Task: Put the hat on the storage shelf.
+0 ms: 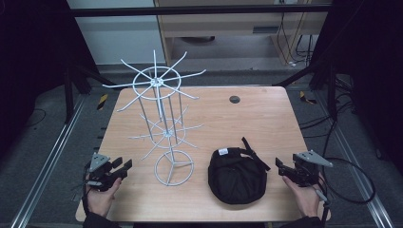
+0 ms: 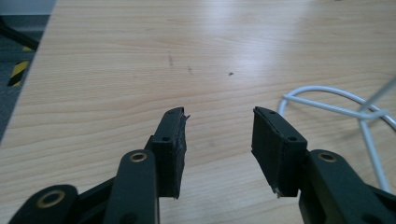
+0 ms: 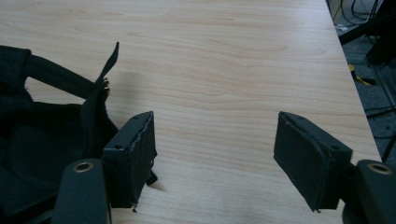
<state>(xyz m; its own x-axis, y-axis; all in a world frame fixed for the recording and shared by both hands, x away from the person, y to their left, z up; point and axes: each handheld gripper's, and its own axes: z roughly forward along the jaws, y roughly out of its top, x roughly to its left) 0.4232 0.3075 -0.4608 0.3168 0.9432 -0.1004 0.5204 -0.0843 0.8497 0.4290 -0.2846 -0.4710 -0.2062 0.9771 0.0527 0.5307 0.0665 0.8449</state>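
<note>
You held both grippers low at the table's [image 1: 266,107] near edge: left gripper [image 1: 124,167] open at 8 o'clock of the wire rack [image 1: 161,123], right gripper [image 1: 280,167] open at 3 o'clock of the black cap [image 1: 236,176], empty, staged for pickup.

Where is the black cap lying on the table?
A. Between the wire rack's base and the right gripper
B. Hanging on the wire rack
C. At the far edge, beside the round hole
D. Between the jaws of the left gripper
A: the black cap lies flat on the table, between the wire rack base and the right gripper.
</note>
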